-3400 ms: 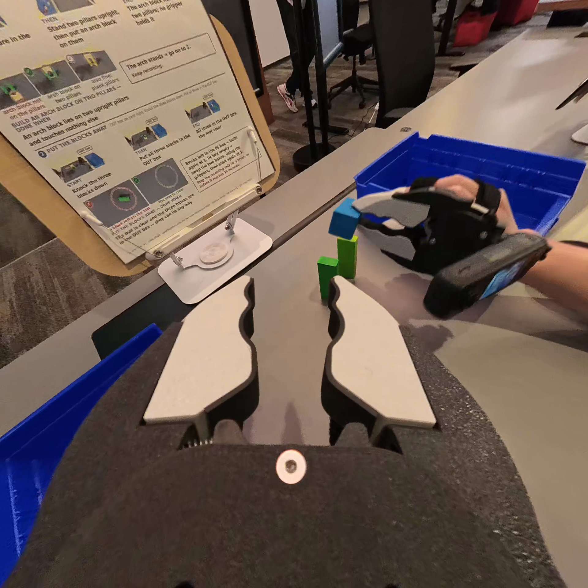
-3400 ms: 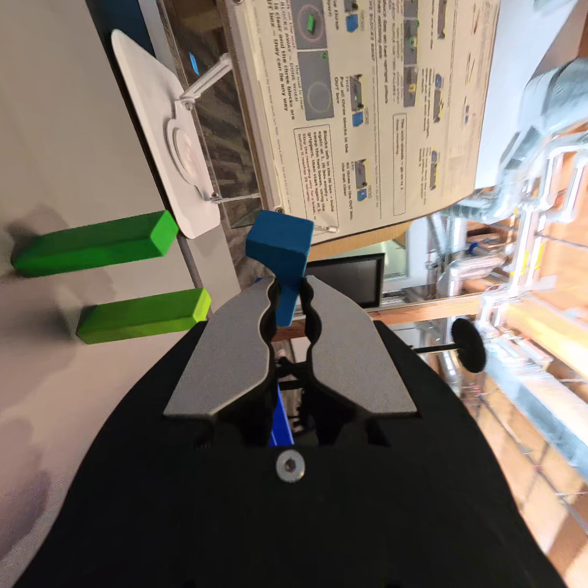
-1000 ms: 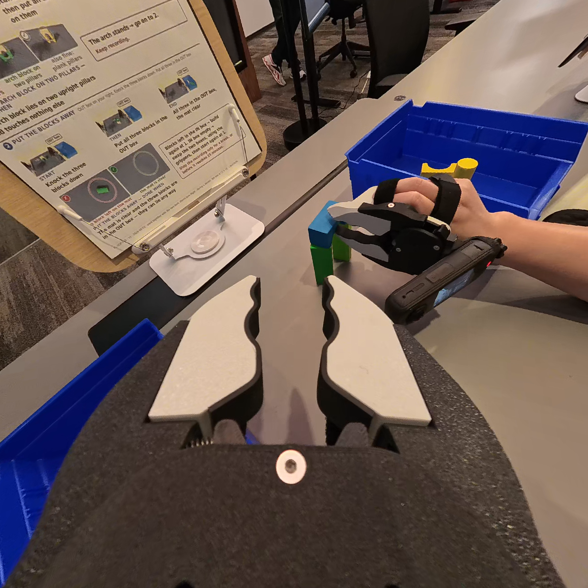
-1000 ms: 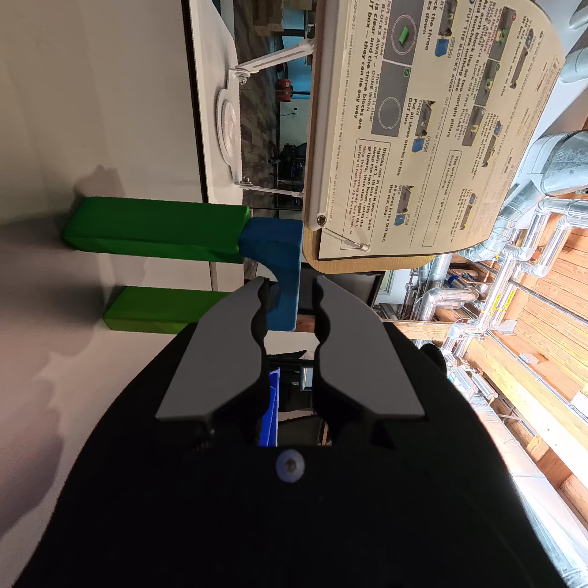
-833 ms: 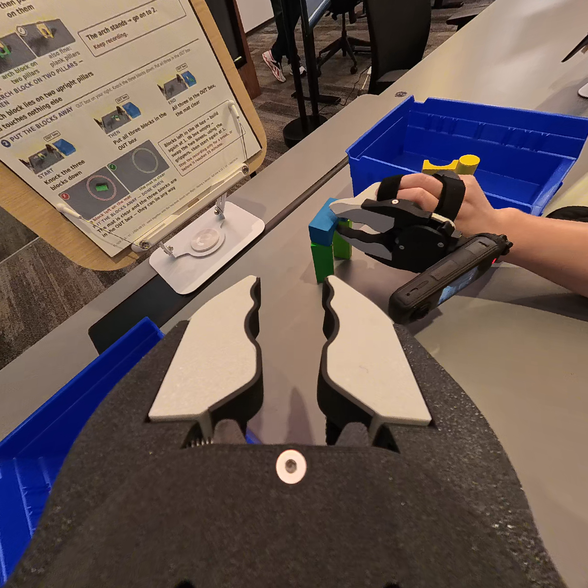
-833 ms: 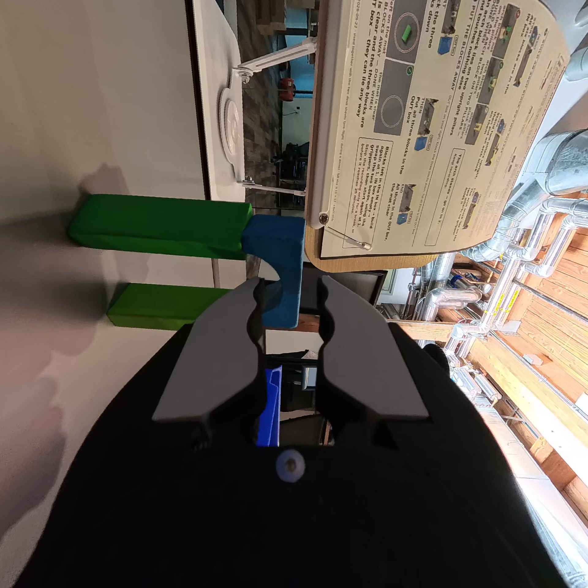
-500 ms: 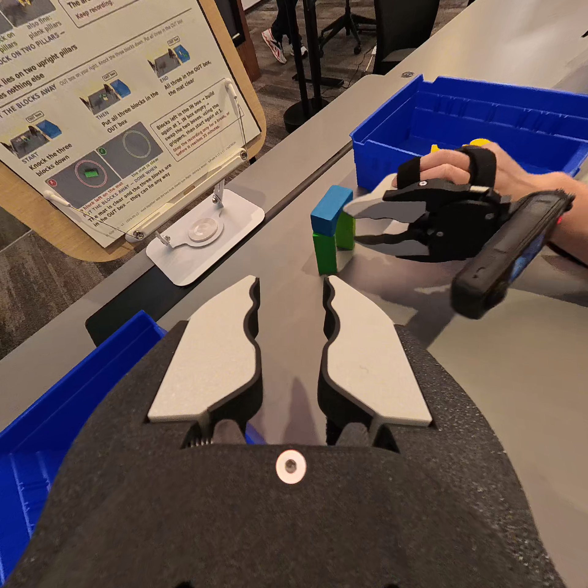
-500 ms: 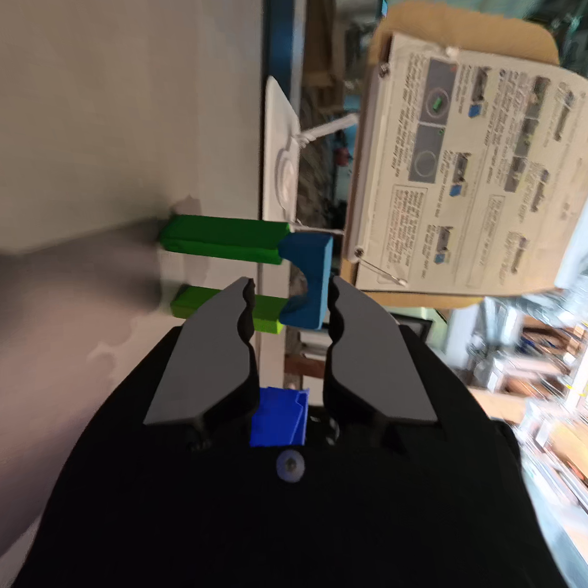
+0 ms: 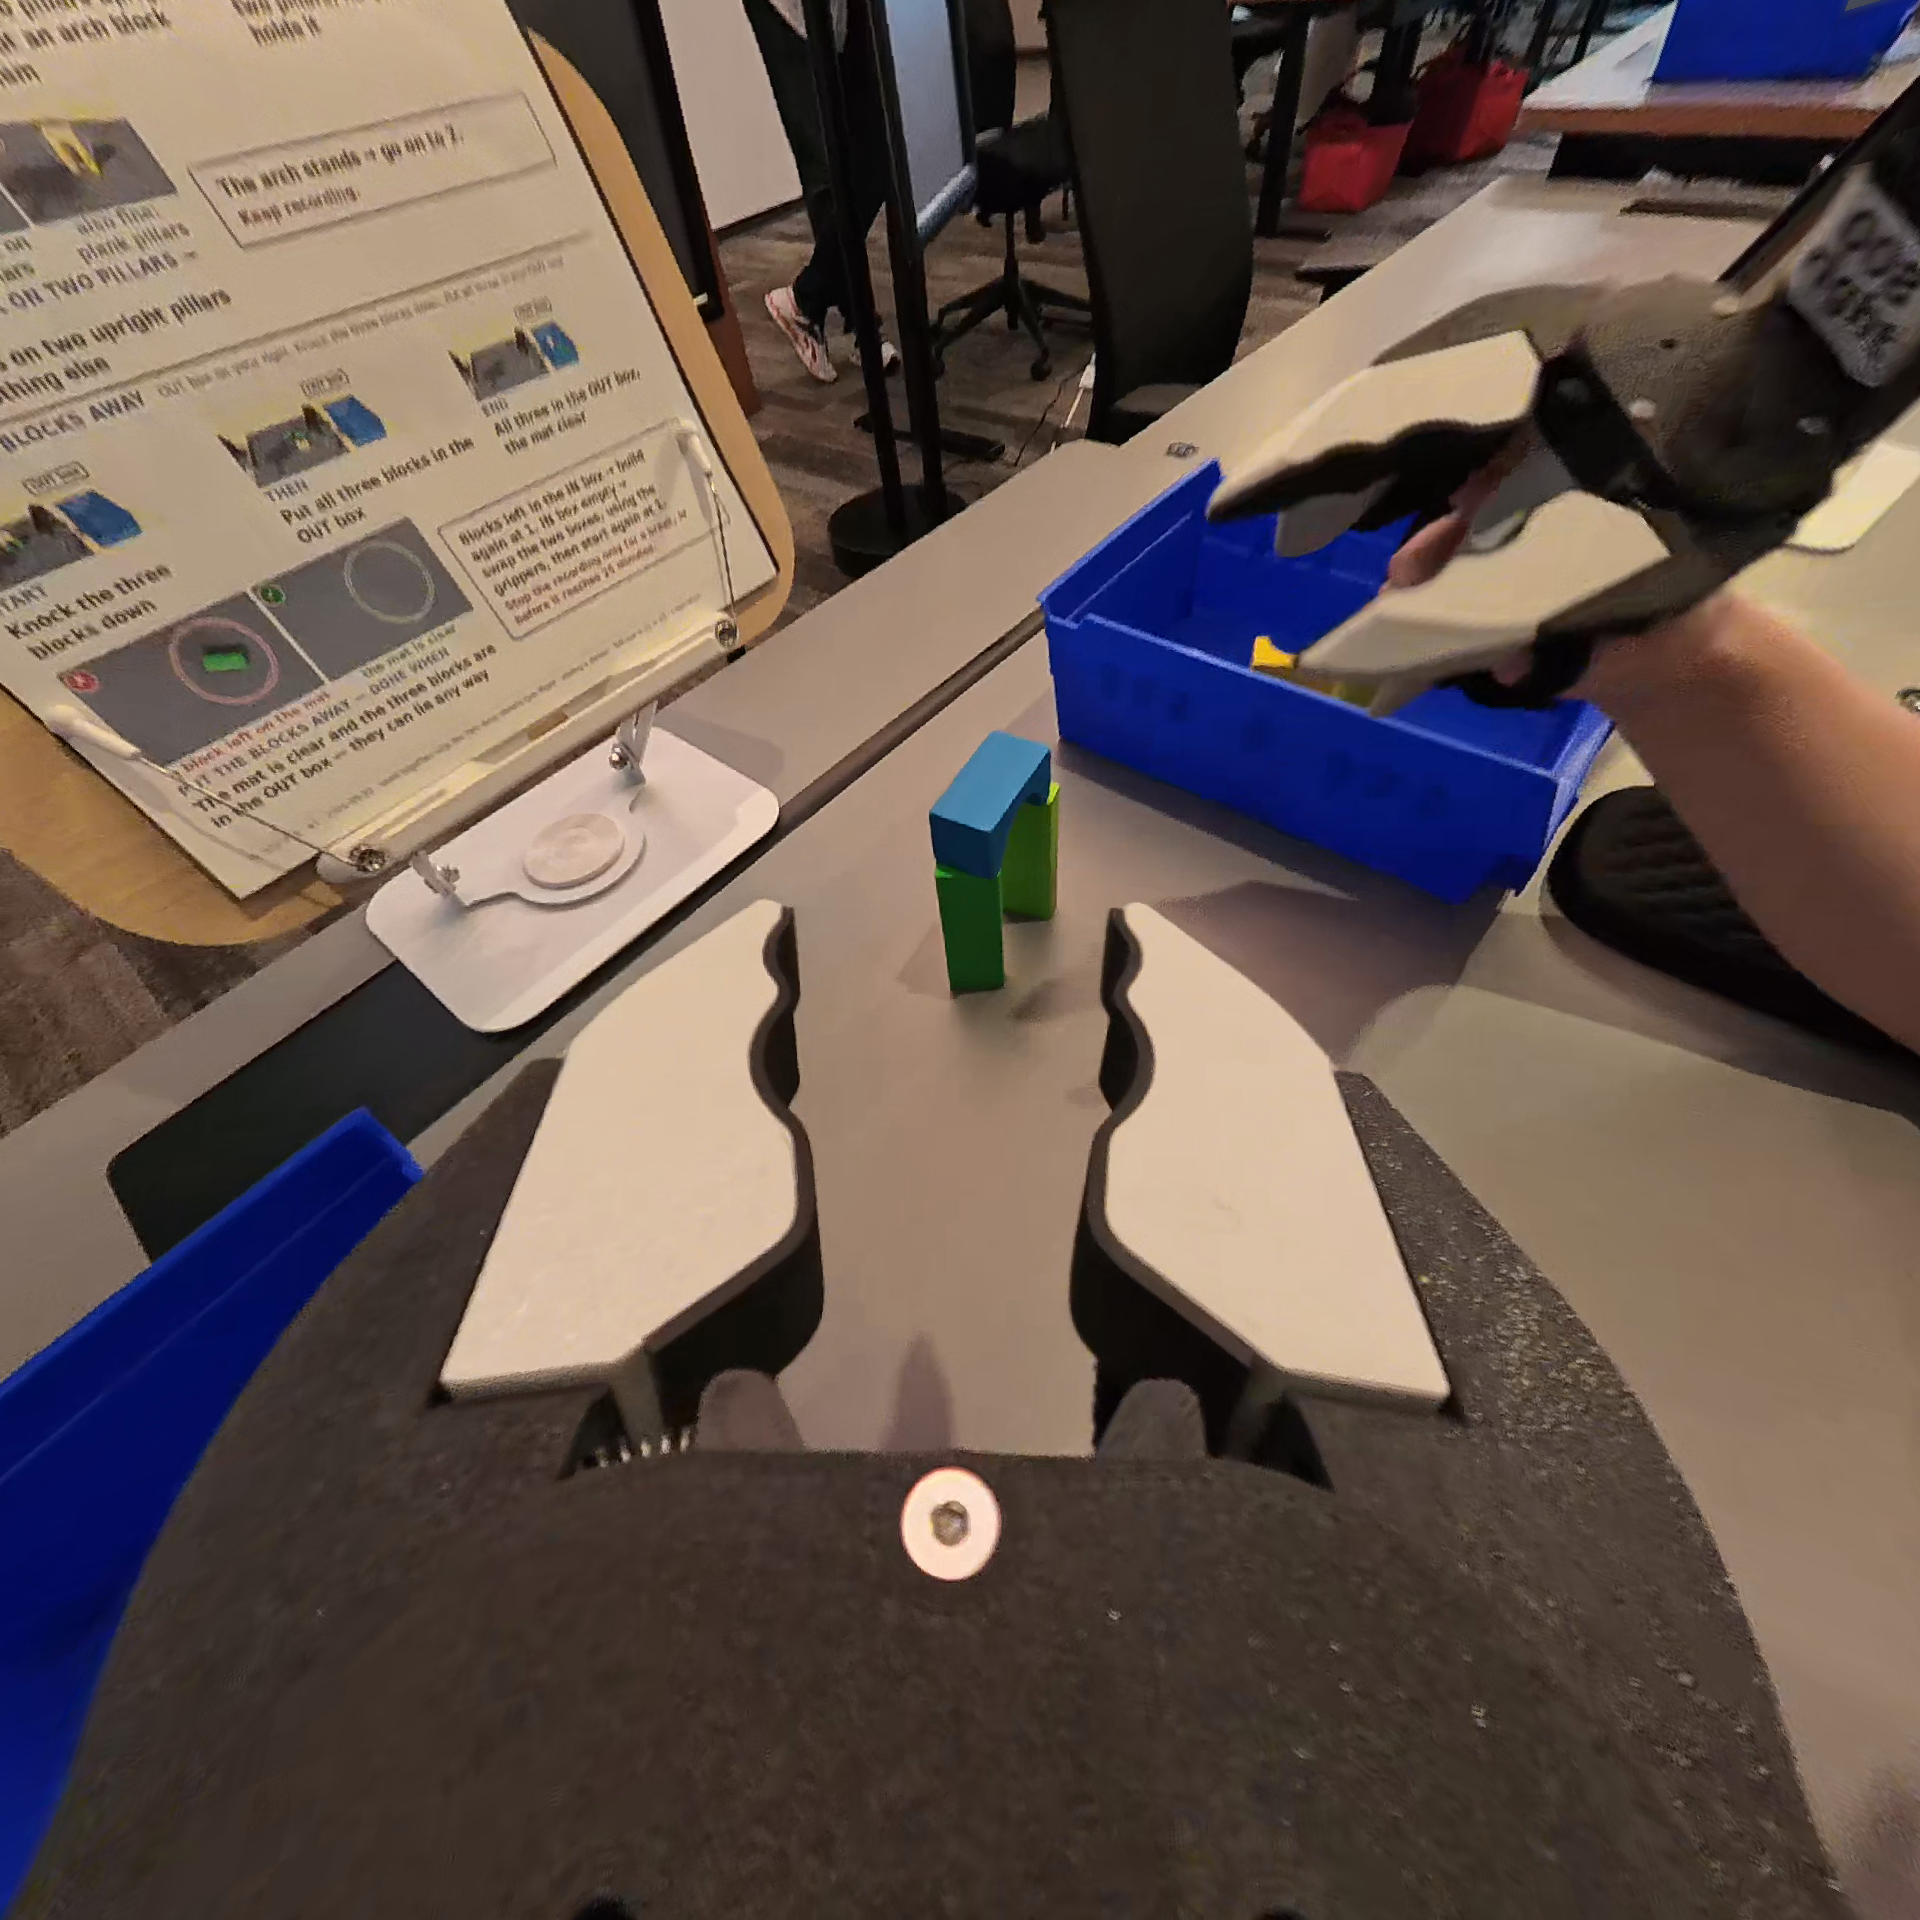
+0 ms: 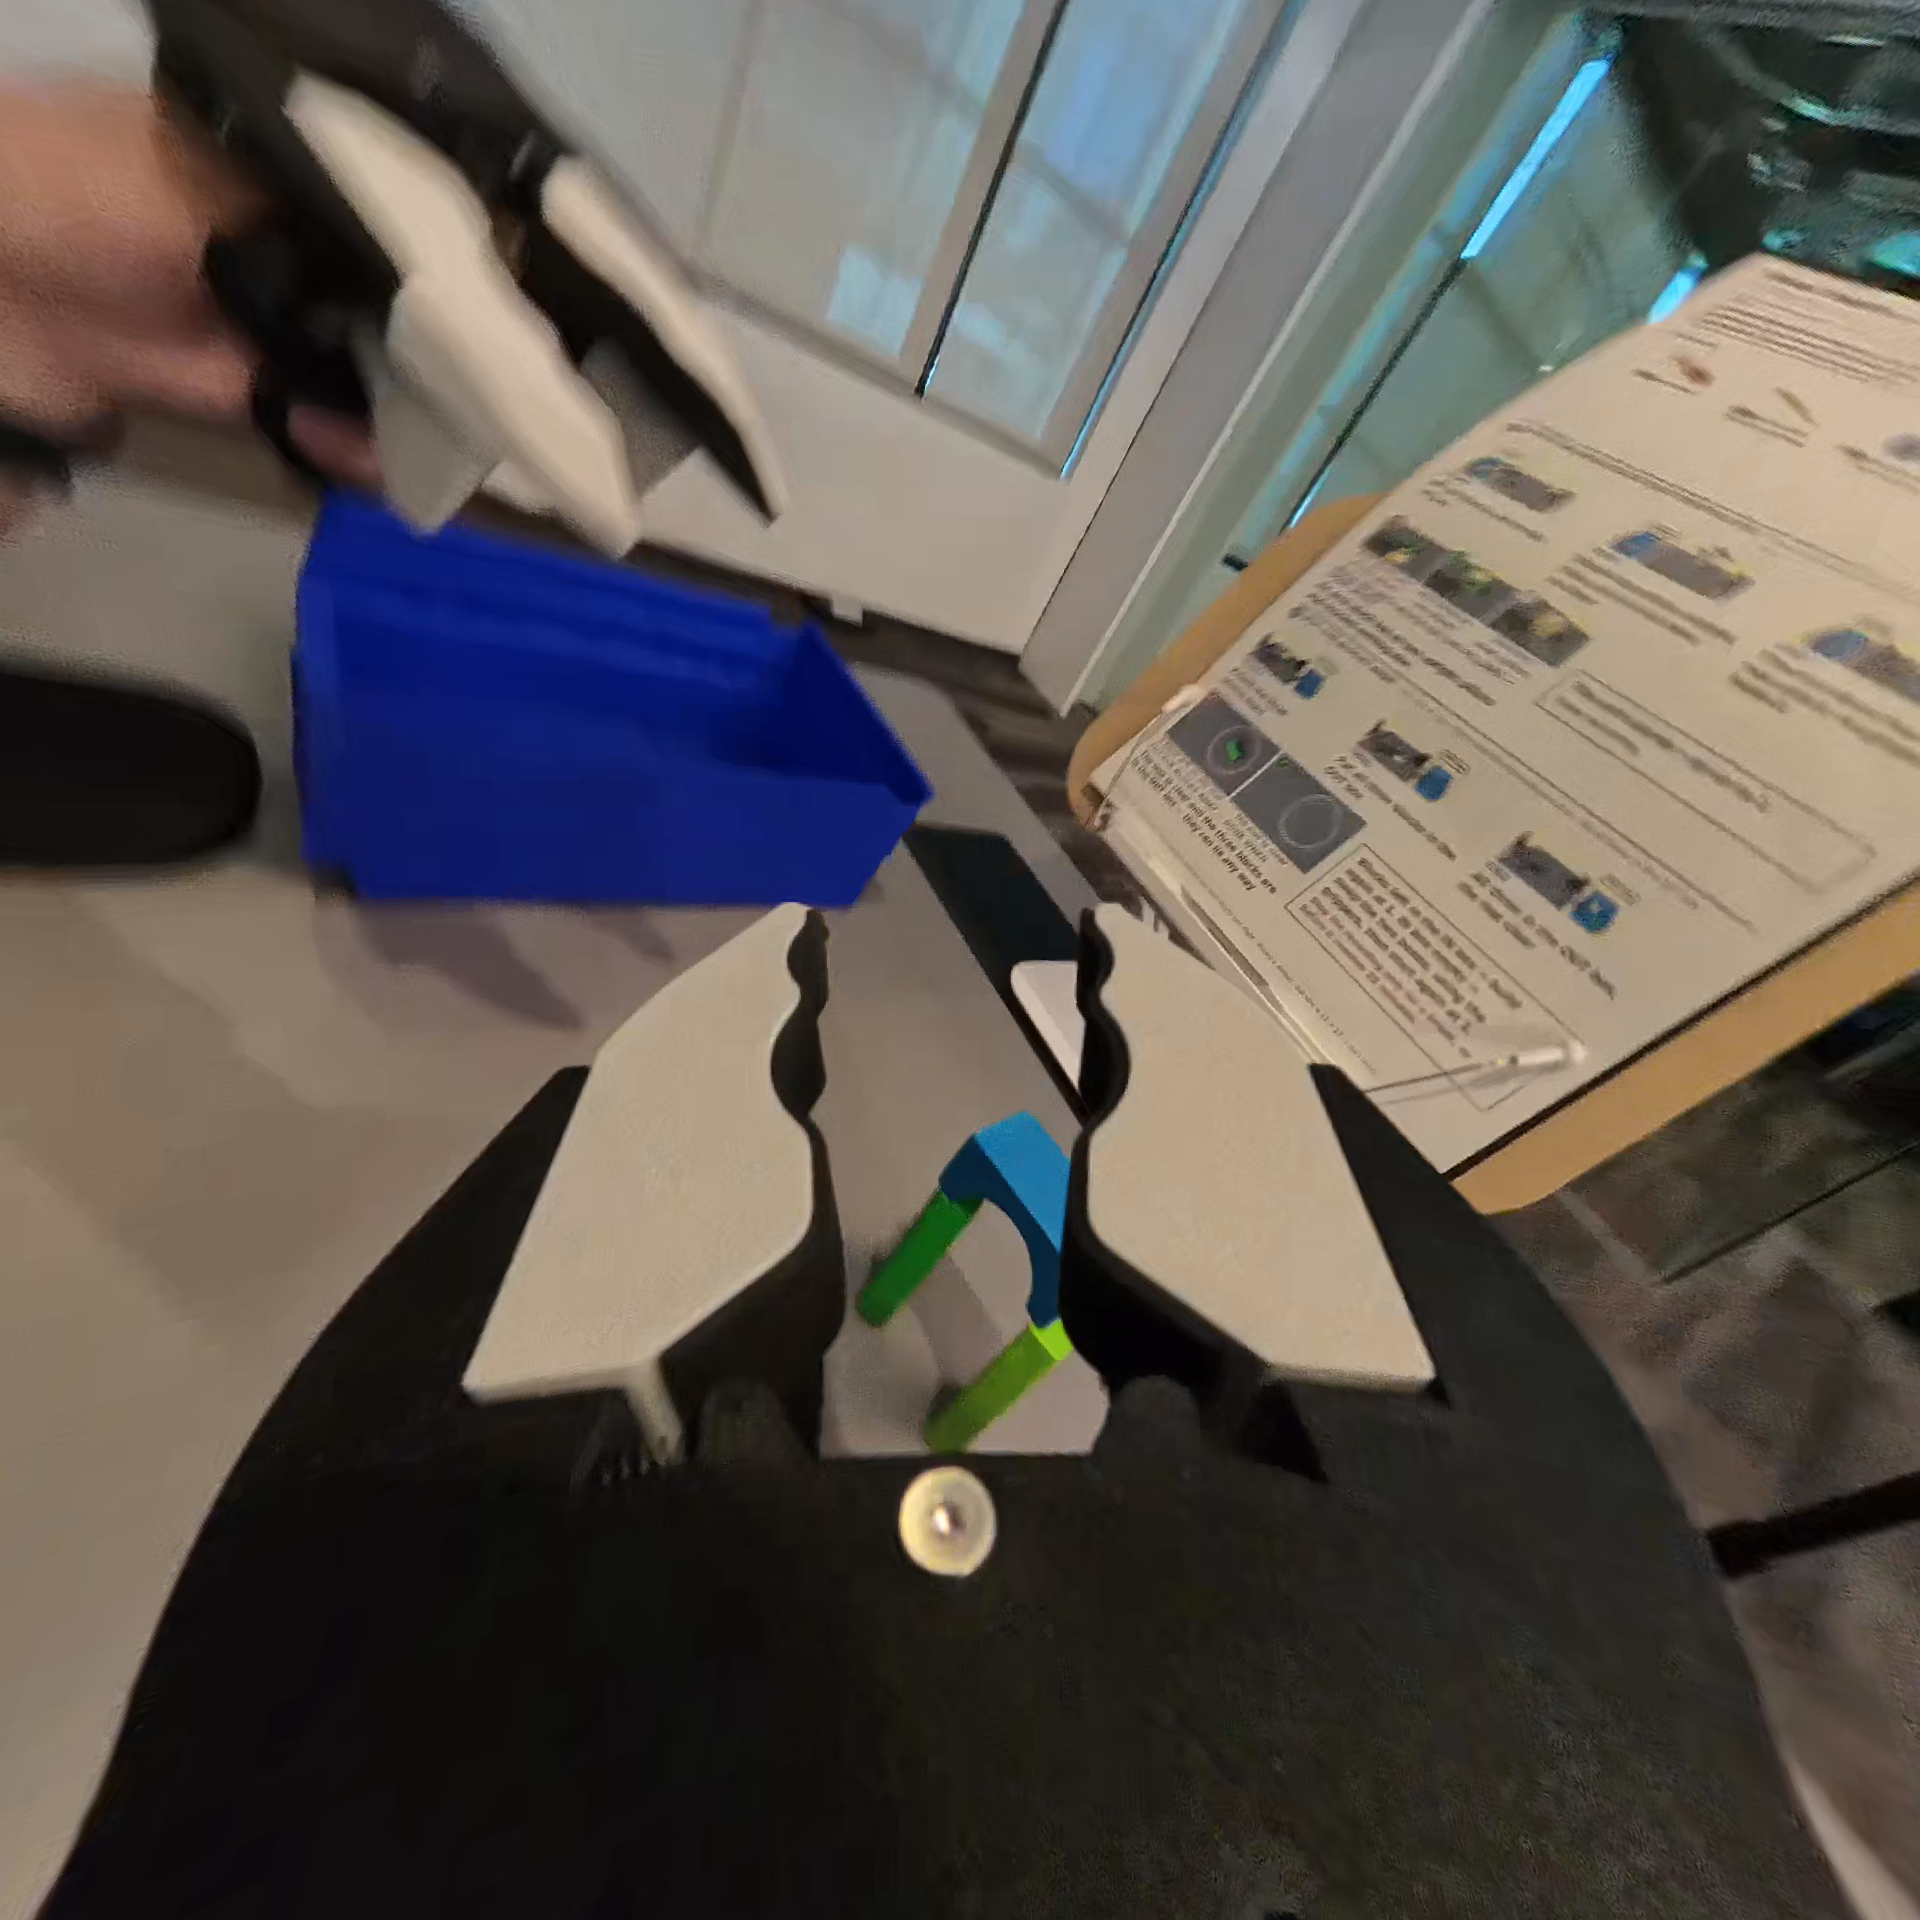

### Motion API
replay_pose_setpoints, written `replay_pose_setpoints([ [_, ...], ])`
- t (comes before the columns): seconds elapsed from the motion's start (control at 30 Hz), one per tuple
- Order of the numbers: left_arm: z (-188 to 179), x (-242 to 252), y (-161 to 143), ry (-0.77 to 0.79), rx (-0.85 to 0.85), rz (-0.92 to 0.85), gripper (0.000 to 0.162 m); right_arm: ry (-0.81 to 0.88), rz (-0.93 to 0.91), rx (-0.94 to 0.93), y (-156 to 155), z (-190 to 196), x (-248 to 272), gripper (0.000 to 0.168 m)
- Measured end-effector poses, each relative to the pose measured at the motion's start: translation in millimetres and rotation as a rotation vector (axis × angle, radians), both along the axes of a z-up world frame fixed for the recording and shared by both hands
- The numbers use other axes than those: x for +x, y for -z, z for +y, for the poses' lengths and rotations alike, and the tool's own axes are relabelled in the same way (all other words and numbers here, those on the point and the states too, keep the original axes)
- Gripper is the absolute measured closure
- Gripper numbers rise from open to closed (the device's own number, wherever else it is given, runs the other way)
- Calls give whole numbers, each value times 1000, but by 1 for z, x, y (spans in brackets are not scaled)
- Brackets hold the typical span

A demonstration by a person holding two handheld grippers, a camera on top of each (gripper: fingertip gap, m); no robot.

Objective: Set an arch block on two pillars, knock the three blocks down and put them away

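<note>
Blocks, left wrist view: blue arch block (image 9: 989, 802) resting across the tops of two green pillars (image 9: 972, 931), all three standing on the grey table (image 9: 1558, 1299), near the front wall of a blue bin (image 9: 1288, 748). Nothing touches the stack. Judged progress: building step complete; knocking down and putting away both left to do. A yellow block (image 9: 1270, 655) lies in that bin. Second blue bin (image 9: 177, 1351), lower left corner, contents not visible. Instruction board (image 9: 343, 436) on a white stand (image 9: 582, 883), left of the stack.

Left gripper (image 9: 948, 930): fingers (image 9: 665, 1153) parted wide, empty, low over the table, short of the pillars and not touching them. Right gripper (image 9: 1257, 582): raised above the bin with a hand (image 9: 1439, 545) behind it, jaws spread, nothing between them, well apart from the arch.

Right wrist view, blurred: arch block (image 10: 1010, 1179) and pillars (image 10: 920, 1273) seen from above, framed in the gap between this gripper's (image 10: 951, 930) own parted fingers (image 10: 686, 1174). Whether the right-hand finger grazes the arch's end cannot be told. No object gripped. Left gripper (image 10: 613, 525) at upper left, released, above a blue bin (image 10: 582, 769). Instruction board (image 10: 1538, 748) at right.
</note>
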State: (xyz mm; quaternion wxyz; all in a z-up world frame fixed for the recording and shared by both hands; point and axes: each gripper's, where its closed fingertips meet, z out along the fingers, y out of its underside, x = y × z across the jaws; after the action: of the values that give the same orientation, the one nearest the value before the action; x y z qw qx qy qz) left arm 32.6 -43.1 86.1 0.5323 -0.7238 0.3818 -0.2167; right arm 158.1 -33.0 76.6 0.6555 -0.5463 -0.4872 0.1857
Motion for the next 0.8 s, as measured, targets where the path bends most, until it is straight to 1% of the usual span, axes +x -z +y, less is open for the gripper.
replay_pose_setpoints([
  [0.1,-3,-3,-13,3,33,-45,102,18,250,-158,-21,16,27,122],
  [0.17,-5,-5,-18,7,44,-64,98,68,359,-259,-24,30,46,124],
  [0.23,-6,-9,-21,6,44,-74,97,140,416,-343,-24,41,63,126],
  [0.3,-5,-13,-23,-7,39,-75,95,184,418,-398,-25,44,72,137],
  [0.37,-6,-15,-26,1,37,-96,95,259,316,-456,-13,47,76,152],
  [0.4,-8,-14,-30,13,46,-118,99,304,230,-493,-2,50,77,166],
  [0.47,-16,-11,-40,60,79,-171,110,406,55,-567,23,63,76,167],
  [0.57,-26,-10,-50,87,124,-192,112,559,-225,-671,56,92,79,167],
  [0.63,-28,-13,-52,70,151,-170,116,612,-386,-795,77,109,82,167],
  [0.7,-30,-15,-54,60,162,-165,115,607,-466,-981,98,119,78,167],
  [0.77,-32,-15,-57,71,165,-182,115,588,-511,-1173,121,121,73,167],
  [0.8,-33,-16,-57,72,163,-186,115,595,-534,-1241,132,122,74,167],
])
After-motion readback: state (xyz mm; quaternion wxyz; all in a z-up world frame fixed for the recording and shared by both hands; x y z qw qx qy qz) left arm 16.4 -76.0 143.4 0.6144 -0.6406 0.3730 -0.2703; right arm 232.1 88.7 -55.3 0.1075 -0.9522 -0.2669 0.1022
